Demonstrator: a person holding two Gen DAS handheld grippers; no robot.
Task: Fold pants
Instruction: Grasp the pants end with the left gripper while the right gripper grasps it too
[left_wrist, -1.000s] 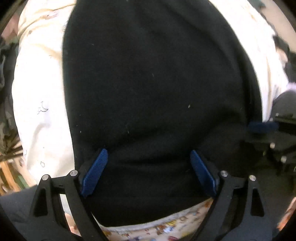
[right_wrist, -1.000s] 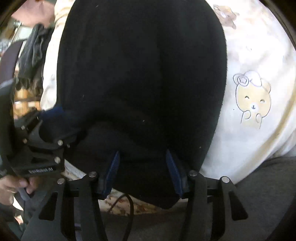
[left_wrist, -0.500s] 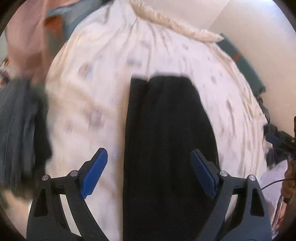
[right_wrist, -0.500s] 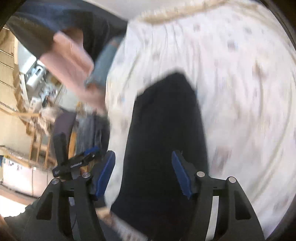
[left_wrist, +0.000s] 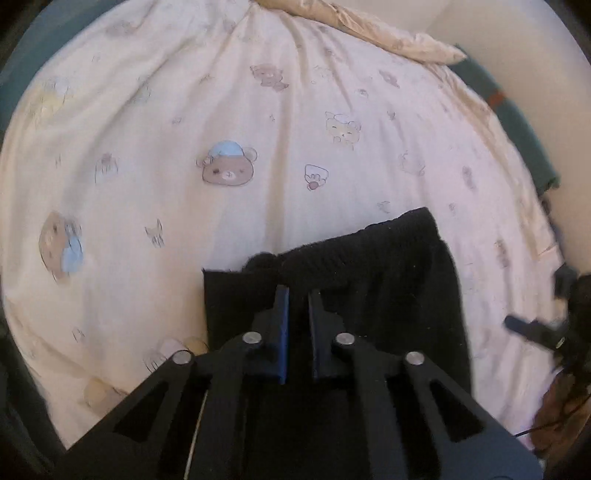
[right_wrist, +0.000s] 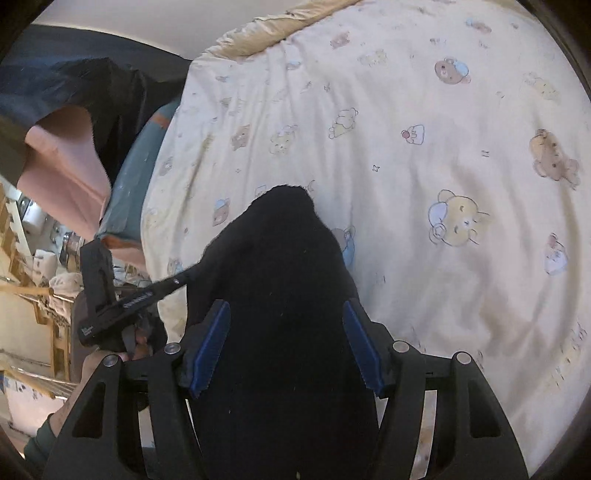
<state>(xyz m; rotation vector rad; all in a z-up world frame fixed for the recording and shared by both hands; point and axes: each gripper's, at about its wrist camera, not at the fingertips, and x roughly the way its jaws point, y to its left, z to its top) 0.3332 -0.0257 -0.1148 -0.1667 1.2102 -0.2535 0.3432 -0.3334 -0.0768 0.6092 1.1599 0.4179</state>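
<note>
Across the near part of the bed (left_wrist: 155, 110), on its cream sheet printed with cartoon bears, the black knitted pants (left_wrist: 388, 280) are lying as a long narrow strip, one leg apparently already laid over the other, running from the near edge toward the middle of the bed. That lengthwise fold is looking finished, judging by the even strip seen from the right wrist view, where the pants (right_wrist: 280, 280) are tapering to a rounded far end. What is left, as far as can be judged, is bringing one end over the other to halve or third the length, then smoothing. The left gripper (left_wrist: 295, 295) is sitting with its jaws drawn together over the ribbed end of the fabric, near the strip's left corner; a bunched tuft of cloth is showing just beyond the blue tips, so they are probably pinching a fold of the pants, though the cloth between them is too dark to confirm. The right gripper (right_wrist: 286, 314) is hanging over the strip with its jaws standing well apart, one blue pad on each side of the cloth, and neither pad is visibly pressing on it; it is holding nothing. Beyond the left edge of the bed, clothes and wooden furniture are showing.
</note>
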